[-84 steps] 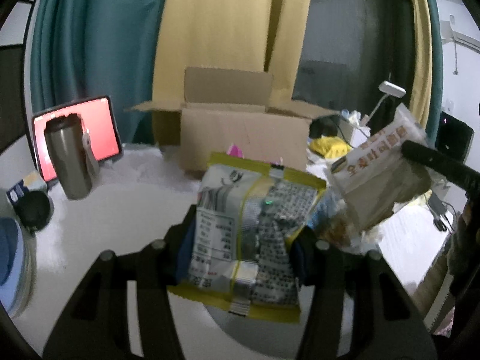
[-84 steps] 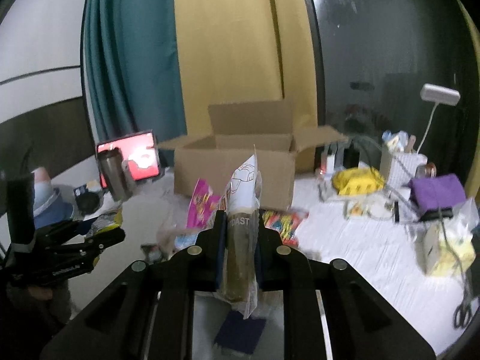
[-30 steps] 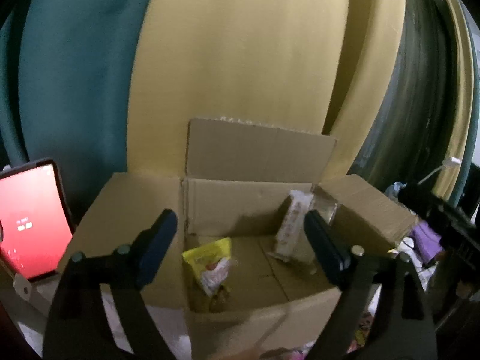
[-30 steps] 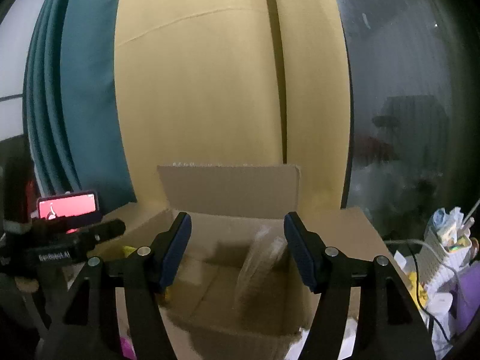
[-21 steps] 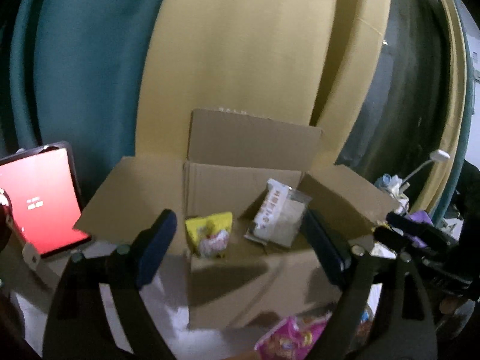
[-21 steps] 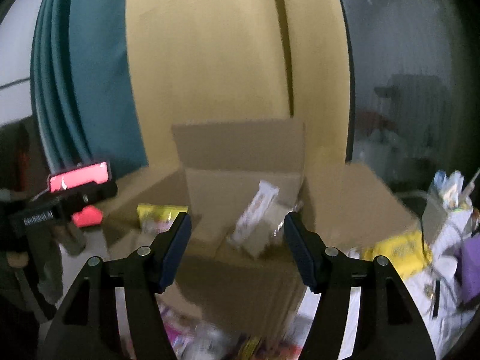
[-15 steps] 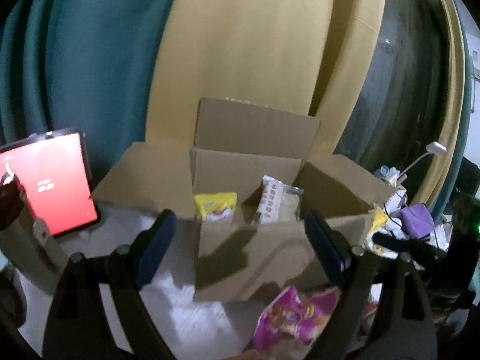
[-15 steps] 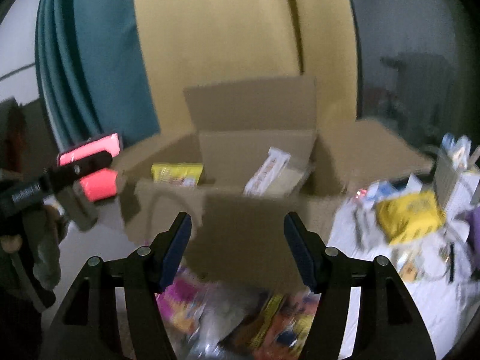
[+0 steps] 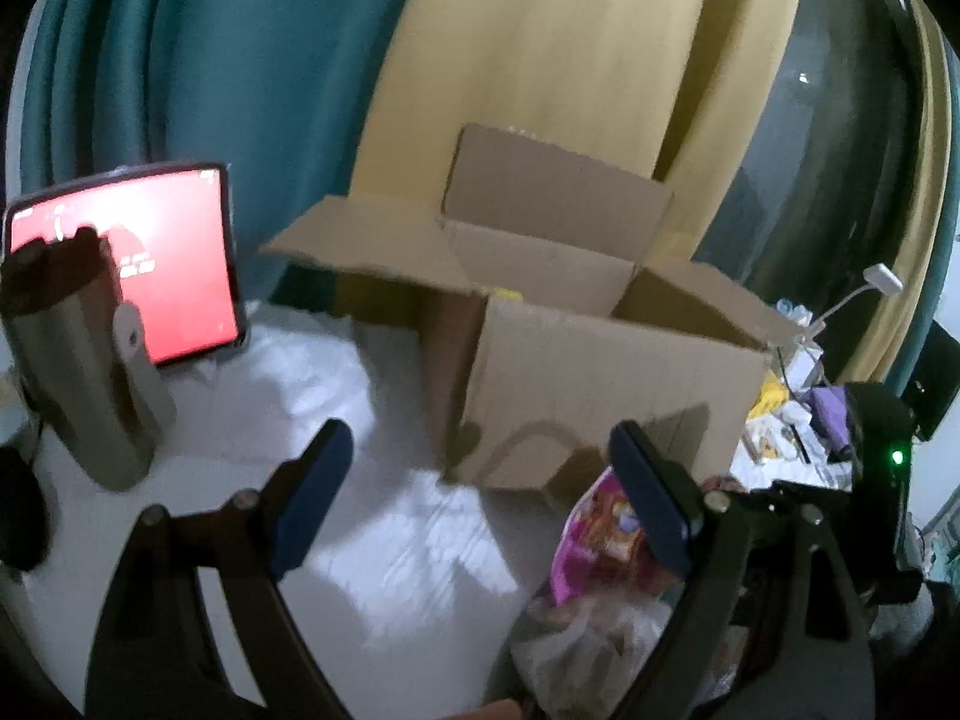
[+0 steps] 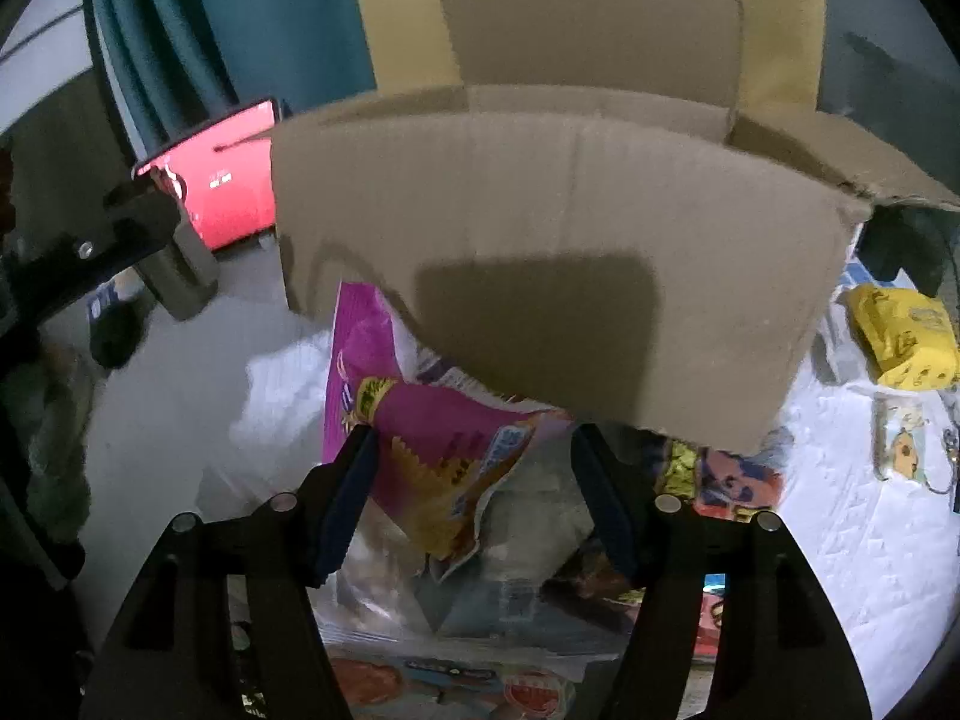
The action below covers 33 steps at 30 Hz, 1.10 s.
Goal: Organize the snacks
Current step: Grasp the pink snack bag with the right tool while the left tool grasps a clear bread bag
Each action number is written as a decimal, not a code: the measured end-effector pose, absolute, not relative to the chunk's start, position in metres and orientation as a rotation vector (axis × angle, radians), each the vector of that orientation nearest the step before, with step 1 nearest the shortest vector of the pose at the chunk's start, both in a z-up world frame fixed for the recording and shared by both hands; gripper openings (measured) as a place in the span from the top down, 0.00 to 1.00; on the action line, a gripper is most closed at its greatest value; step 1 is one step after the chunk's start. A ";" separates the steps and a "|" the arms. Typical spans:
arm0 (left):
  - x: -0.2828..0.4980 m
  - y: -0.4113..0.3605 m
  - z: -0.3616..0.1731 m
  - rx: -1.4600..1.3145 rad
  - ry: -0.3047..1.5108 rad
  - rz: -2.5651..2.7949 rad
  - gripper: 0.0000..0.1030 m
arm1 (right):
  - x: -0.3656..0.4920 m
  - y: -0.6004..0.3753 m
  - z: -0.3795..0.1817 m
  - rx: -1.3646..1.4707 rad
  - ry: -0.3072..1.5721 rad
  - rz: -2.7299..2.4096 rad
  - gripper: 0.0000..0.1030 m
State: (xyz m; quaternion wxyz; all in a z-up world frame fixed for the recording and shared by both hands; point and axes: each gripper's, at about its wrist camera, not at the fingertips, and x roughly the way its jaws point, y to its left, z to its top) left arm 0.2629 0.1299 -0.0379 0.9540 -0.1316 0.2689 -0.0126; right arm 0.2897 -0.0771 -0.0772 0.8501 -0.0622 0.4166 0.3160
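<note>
An open cardboard box (image 9: 600, 372) stands on the white table, also close ahead in the right wrist view (image 10: 570, 228). A pile of snack packets lies in front of it, topped by a pink packet (image 10: 444, 456) that also shows in the left wrist view (image 9: 600, 540). My right gripper (image 10: 474, 456) is open and empty, its fingers either side of the pink packet, just above the pile. My left gripper (image 9: 480, 456) is open and empty, low over the table left of the pile. A yellow packet edge (image 9: 510, 295) peeks inside the box.
A steel tumbler (image 9: 78, 360) and a red-screened tablet (image 9: 138, 264) stand at the left. A yellow pack (image 10: 906, 330), cables and small items lie right of the box. Teal and yellow curtains hang behind. The right gripper's body (image 9: 840, 510) is at the right in the left view.
Both grippers let their packets drop into the box, then pulled back and lowered. The right gripper now hangs over the snack pile; the box interior is out of sight.
</note>
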 end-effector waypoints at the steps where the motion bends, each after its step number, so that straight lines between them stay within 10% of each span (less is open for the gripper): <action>1: 0.262 0.130 -0.040 -0.268 0.553 -0.023 0.14 | 0.291 -0.074 -0.080 -0.138 0.893 0.675 0.32; 9: 0.259 0.119 -0.056 -0.264 0.606 -0.024 0.14 | 0.277 -0.067 -0.081 -0.157 0.846 0.736 0.72; 33: 0.353 0.010 -0.082 -0.107 0.895 -0.065 0.14 | 0.280 -0.214 -0.048 0.064 0.688 0.624 0.73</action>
